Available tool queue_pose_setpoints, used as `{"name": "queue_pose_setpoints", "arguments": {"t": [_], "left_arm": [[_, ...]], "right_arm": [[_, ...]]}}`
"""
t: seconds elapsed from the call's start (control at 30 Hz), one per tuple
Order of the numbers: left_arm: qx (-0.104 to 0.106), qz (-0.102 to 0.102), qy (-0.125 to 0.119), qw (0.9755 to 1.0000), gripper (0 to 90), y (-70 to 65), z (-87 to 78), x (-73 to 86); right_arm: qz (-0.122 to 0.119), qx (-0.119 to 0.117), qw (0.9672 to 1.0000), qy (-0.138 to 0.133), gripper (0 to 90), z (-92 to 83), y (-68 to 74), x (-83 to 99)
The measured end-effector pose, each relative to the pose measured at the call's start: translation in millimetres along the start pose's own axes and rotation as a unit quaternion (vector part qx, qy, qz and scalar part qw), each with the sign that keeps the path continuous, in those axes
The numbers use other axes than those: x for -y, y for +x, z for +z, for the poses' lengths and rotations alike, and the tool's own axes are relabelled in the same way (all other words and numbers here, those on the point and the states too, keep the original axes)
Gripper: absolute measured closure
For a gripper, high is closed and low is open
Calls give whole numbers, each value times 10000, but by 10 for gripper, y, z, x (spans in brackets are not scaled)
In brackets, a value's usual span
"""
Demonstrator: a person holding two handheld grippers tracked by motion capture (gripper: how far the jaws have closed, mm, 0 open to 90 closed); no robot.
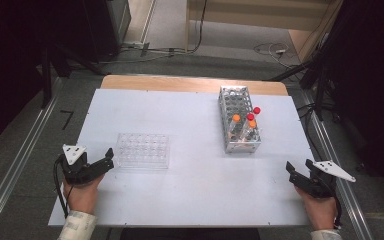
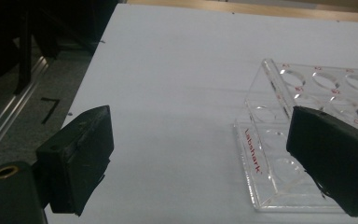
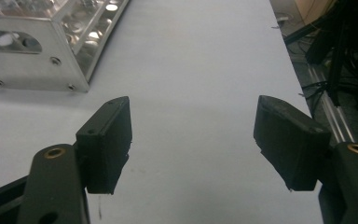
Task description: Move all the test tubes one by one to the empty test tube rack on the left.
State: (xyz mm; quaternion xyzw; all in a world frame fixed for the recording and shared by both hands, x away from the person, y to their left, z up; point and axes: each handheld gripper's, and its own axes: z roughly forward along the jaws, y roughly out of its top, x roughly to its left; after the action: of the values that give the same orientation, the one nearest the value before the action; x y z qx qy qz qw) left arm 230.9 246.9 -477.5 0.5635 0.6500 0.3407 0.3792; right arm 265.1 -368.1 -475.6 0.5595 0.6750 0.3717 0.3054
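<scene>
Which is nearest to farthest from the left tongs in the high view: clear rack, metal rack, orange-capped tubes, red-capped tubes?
From the left tongs:
1. Clear rack, right beside them.
2. Orange-capped tubes, in the metal rack's near end; rack itself too close to call.
3. Red-capped tubes, rack's right side.

Clear plastic rack, flat on the white table at about 8 o'clock from centre, rows of round wells all empty, red lettering on its near end in the left gripper view, long side running 9 to 3 o'clock
</scene>
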Motion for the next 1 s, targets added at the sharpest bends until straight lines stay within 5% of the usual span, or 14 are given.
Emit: {"name": "queue_pose_setpoints", "arguments": {"t": [0.37,1.0], "left_arm": [[-17,5,-285,9996,83,-43,-66,-13],[-64,28,-342,9994,87,-54,-64,-12]], "right_arm": [[-37,-377,9993,-38,298,2,170,-120],[-227,-682,9973,-128,361,172,390,-329]]}}
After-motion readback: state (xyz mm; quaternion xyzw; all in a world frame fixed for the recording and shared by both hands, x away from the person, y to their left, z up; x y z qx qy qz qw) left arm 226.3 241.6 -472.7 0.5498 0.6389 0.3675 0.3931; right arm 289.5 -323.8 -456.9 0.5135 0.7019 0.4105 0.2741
